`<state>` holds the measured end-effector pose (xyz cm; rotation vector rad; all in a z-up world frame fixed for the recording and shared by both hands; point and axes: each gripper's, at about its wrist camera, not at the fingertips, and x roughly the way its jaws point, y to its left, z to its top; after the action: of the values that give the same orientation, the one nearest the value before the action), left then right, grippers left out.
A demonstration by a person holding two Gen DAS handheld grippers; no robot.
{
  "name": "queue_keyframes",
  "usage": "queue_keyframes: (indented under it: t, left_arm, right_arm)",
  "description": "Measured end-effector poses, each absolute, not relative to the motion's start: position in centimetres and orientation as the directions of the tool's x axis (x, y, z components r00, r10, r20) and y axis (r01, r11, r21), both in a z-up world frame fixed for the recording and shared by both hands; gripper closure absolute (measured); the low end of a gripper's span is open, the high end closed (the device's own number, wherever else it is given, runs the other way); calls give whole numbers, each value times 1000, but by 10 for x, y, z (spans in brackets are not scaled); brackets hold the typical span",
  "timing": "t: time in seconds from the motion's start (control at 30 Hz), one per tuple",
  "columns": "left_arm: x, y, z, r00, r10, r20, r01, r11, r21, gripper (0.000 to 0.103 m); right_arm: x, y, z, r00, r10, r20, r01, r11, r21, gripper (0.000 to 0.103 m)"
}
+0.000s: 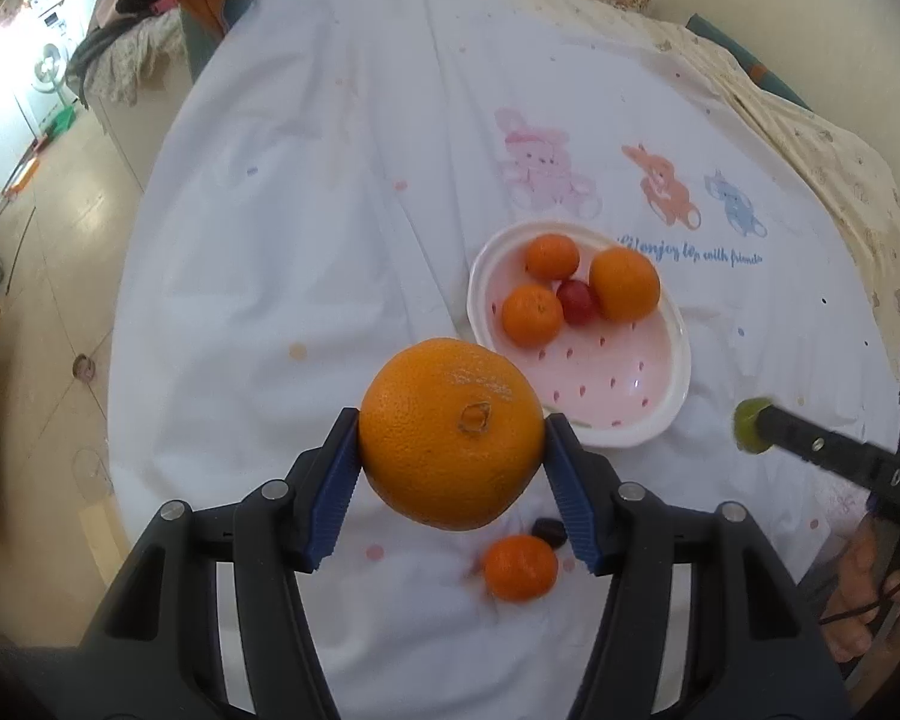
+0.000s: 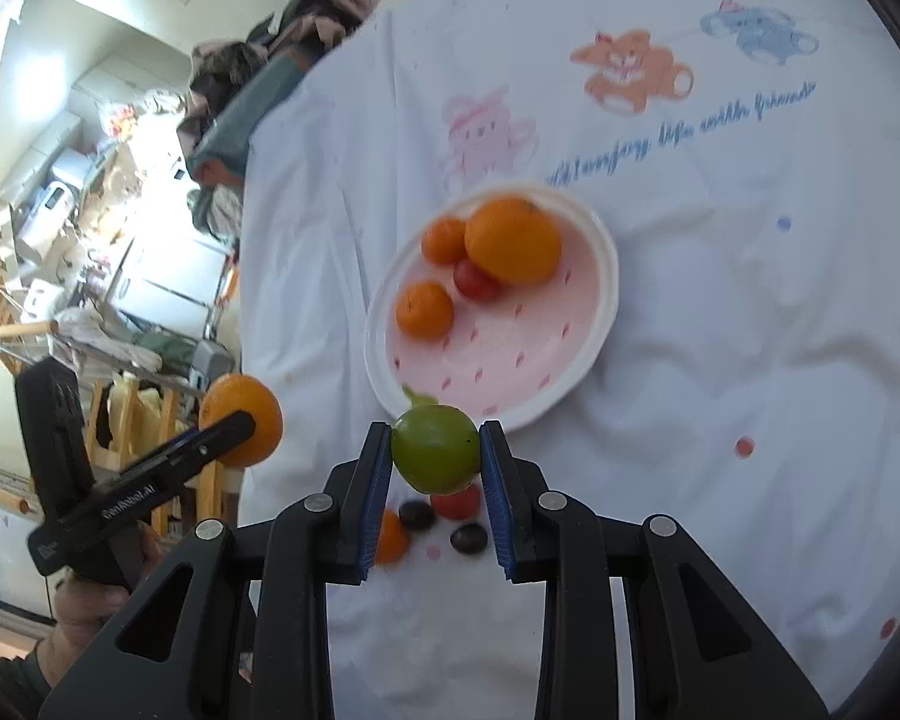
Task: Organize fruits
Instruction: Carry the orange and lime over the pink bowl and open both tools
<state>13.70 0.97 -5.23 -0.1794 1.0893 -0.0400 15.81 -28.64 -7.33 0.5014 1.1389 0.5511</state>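
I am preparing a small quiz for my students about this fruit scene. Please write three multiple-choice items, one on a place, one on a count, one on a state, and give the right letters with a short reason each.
1. Where does the loose small orange lie?
A. in the bowl
B. on the white cloth
C. on the floor

2. How many fruits are in the bowl?
A. two
B. four
C. six

3. What do the right tongs hold?
A. nothing
B. a red fruit
C. a green fruit

Answers:
1 B: the small orange rests on the white cloth, near a dark fruit, outside the bowl.
2 B: the bowl holds a big orange, two smaller ones and a red fruit.
3 C: the right tongs are shut on a green fruit, while the left tongs grip a large orange.
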Motion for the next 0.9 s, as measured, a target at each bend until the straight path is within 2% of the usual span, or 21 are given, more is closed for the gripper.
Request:
queue_keyframes:
  t: [0.37,0.9]
  left_arm:
    - [175,5,-48,446,-105,-889,-59,988,-146,47]
    - [269,-26,-77,380,-177,-908,-25,979,-202,47]
  right_arm:
    - [207,-294,-69,345,621,-704,-157,777,609,72]
    - [260,-286,-110,250,580,-775,-168,814,555,72]
